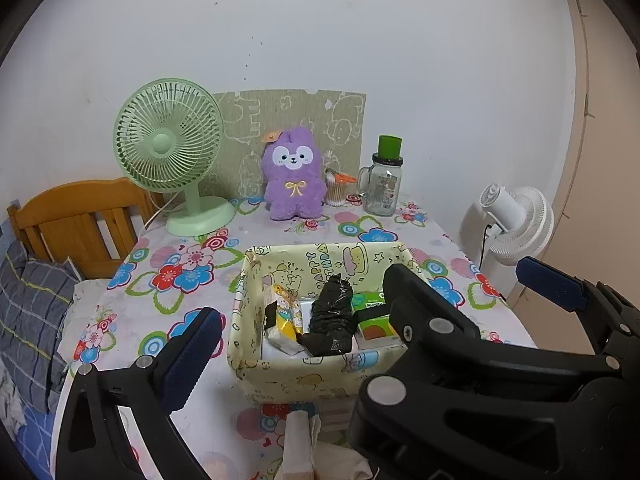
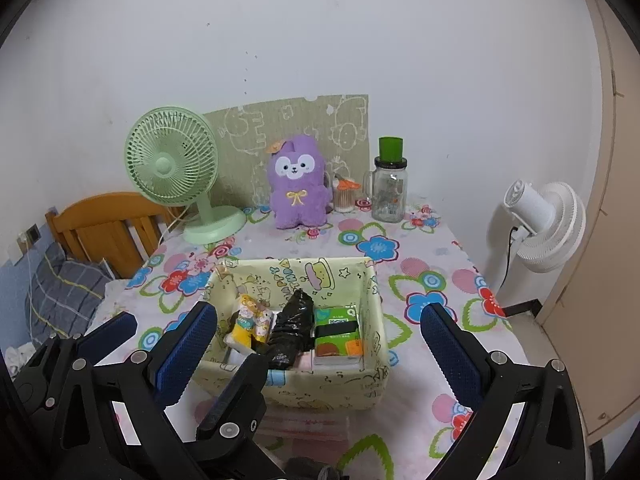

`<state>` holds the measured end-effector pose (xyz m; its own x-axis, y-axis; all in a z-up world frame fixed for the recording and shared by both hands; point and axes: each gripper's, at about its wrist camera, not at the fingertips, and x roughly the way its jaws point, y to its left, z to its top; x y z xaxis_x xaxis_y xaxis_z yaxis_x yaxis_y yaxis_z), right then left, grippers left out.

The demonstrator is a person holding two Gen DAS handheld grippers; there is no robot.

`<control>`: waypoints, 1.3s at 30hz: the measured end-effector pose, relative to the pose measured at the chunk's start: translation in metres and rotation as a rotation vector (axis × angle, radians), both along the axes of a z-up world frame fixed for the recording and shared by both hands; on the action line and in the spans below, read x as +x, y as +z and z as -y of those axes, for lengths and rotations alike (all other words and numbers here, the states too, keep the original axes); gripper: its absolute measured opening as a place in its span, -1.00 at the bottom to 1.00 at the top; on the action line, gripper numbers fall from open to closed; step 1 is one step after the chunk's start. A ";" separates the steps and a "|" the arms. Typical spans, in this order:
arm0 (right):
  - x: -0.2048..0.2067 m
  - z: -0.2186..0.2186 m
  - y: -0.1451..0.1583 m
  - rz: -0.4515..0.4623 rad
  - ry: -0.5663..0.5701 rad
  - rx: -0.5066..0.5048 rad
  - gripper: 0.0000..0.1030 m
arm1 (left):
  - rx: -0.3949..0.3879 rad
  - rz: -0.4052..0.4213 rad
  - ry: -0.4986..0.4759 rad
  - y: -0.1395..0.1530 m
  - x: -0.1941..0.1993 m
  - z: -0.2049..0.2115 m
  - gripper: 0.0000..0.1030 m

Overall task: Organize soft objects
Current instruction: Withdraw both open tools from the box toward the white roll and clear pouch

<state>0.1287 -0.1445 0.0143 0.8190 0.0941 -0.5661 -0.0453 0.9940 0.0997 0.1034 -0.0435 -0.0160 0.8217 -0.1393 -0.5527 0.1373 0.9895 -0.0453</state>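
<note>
**A:** Where are the soft things?

**B:** I see them inside the pale yellow cartoon-print fabric box (image 2: 376, 312) in the middle of the flowered tablecloth (image 2: 432, 248). A crumpled black plastic bag (image 2: 292, 330) lies in the centre, a yellow cartoon-printed tissue pack (image 2: 248, 322) on its left, and a green tissue pack with a black band (image 2: 335, 330) on its right.

**A:** And your grippers?

**B:** My right gripper (image 2: 320, 348) stands wide open, holding nothing, its blue-padded fingers either side of the box's near half. My left gripper (image 1: 296, 316) is also spread and empty, low at the box's near left corner.

**A:** Behind the box?

**B:** A purple plush rabbit (image 2: 298, 188) sits upright at the wall, a mint-green desk fan (image 2: 176, 172) to its left, a clear glass handled jar with a green cap (image 2: 390, 188) to its right.
</note>
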 end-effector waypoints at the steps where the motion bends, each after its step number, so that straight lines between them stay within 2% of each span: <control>1: -0.003 0.000 0.002 0.006 0.001 0.000 1.00 | 0.000 0.005 0.001 0.001 -0.003 0.000 0.99; 26: -0.058 0.000 0.012 0.050 -0.013 -0.014 1.00 | 0.013 0.042 -0.007 0.009 -0.054 0.003 0.99; 39: -0.084 0.000 0.006 0.065 -0.024 -0.019 1.00 | -0.004 0.046 -0.011 0.001 -0.076 0.002 0.99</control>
